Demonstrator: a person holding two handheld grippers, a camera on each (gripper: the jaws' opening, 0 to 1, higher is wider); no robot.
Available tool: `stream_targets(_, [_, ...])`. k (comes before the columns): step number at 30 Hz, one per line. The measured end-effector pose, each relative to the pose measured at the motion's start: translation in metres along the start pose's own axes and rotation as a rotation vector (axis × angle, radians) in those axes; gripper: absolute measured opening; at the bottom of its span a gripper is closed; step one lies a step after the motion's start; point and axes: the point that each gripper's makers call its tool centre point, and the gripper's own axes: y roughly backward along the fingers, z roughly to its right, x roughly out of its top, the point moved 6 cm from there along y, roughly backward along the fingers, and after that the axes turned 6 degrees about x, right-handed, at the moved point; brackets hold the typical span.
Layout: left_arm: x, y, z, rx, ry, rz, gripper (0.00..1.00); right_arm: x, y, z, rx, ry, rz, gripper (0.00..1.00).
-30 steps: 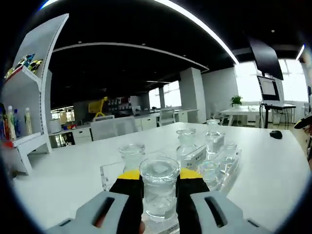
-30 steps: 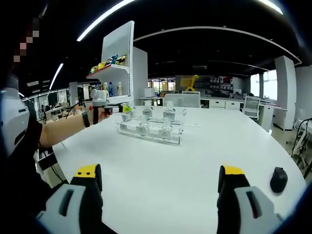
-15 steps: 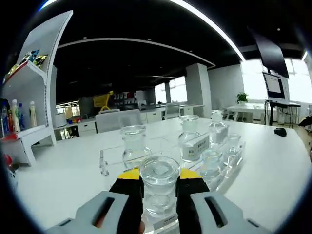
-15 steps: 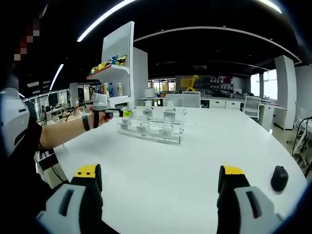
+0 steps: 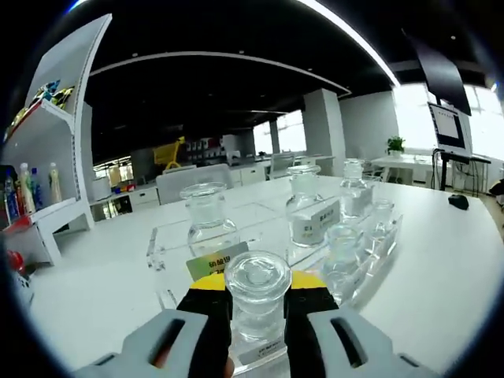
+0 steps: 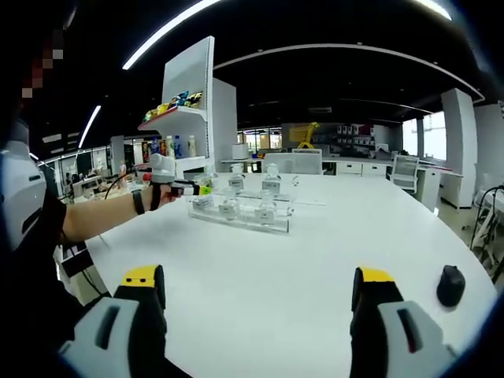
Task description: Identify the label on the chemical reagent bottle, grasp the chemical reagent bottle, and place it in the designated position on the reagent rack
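A clear glass reagent bottle [image 5: 257,303] with a round glass stopper and a white label low on its body is clamped between the yellow-tipped jaws of the left gripper [image 5: 257,303], held just at the near edge of the clear acrylic reagent rack [image 5: 161,264]. In the left gripper view the rack carries five more stoppered glass bottles: three in the back row, two in the front. The rack stands on a white desk [image 5: 441,268]. The right gripper [image 6: 256,295] hangs with its jaws spread wide and nothing between them, well apart from the rack, above the desk; a black mouse [image 6: 450,286] lies to its right.
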Motion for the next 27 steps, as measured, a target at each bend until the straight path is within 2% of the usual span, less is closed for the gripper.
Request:
stream_targets(1, [-0.0005,0.0002,0.0007,0.008,-0.016,-0.009,0.25,-0.0002,0.0003,0.0000,0.000,0.001,0.000,0.95])
stream_targets(9, [-0.0023,0.0007,0.0008,0.035,0.003,-0.036,0.26,-0.0016,0.0003,-0.0010,0.003,-0.003,0.002,0.95])
stream_targets(27, [-0.0083,0.0010,0.0017,0.059,0.002,-0.020,0.26,-0.0041,0.0009,-0.0016,0.006,-0.002,-0.002,0.95])
